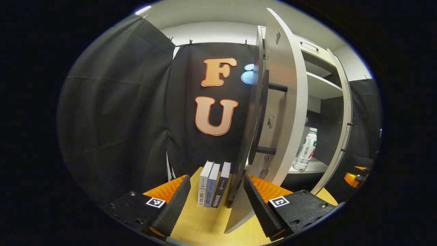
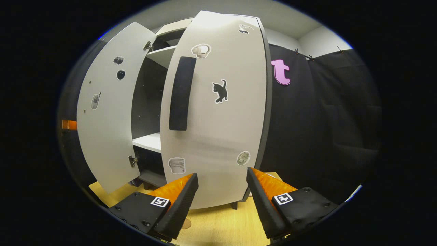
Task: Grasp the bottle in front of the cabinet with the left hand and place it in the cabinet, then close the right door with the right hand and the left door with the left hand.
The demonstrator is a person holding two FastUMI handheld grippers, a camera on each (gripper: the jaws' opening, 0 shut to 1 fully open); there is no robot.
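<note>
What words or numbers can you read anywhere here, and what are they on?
Books: print on the three spines, too small to read.
Bottle: print on its label, too blurred to read.
Mug sticker on the right door: tiny marks, unreadable.
Cat sticker on the same door: a picture, no words.

Bottle (image 1: 306,149) upright on cabinet shelf (image 1: 312,166)

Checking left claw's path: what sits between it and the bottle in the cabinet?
In the left gripper view, the open grey cabinet door stands edge-on between the left claw and the white plastic bottle on the shelf.
</note>
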